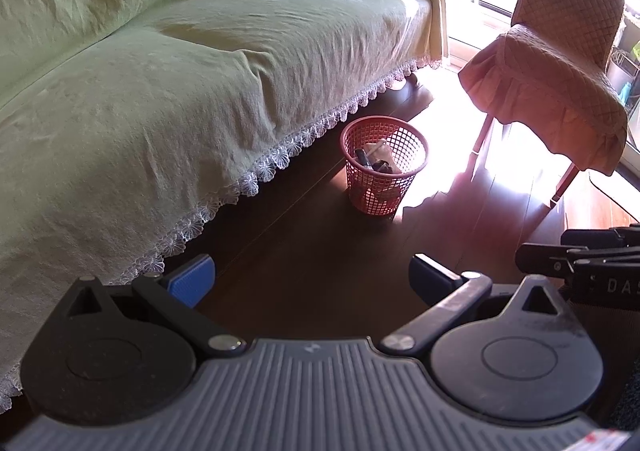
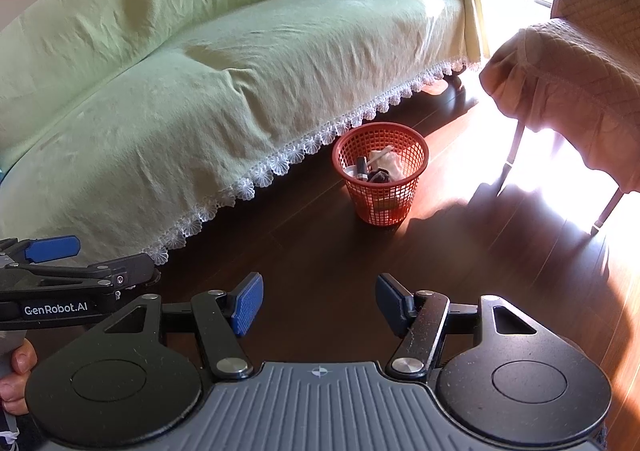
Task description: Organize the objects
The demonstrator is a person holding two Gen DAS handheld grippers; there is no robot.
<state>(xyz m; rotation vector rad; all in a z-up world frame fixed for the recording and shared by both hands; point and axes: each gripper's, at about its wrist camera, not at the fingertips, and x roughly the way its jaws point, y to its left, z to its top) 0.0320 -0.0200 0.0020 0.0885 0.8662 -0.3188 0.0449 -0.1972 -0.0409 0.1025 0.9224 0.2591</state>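
- A living room: dark wooden floor [image 2: 320, 251], hard sunlight at the right of the frame, a sofa [image 2: 200, 71] under a pale green lace-edged cover filling the upper left, and a chair [image 2: 568, 83] in a quilted orange cover at the upper right.
- The task's thing, a red mesh basket [image 2: 380, 175], stands on the floor in the middle of both views, just beside the sofa's lace hem and apart from the chair legs.
- It stands upright, mouth up; its long axis runs vertically, tapering from a wide rim to a narrower base.
- Inside lie mixed items: something white and crumpled, a dark tube-like piece, others too small to make out.
- Handling, as a judgement: thin plastic lattice, light, somewhat springy; the wall would flex under a squeeze, and the load may shift if tipped. The rim looks the stiffest place to pinch, one finger inside and one outside, keeping it level.
- The left gripper [image 1: 312, 283] has its blue pads spread wide, nothing between them, above bare floor at the lower part of its view.
- The right gripper [image 2: 319, 305] stands apart too, empty, well short of the basket.
- A hand [image 2: 16, 375] on the left gripper's handle shows at the lower left edge of the right wrist view.
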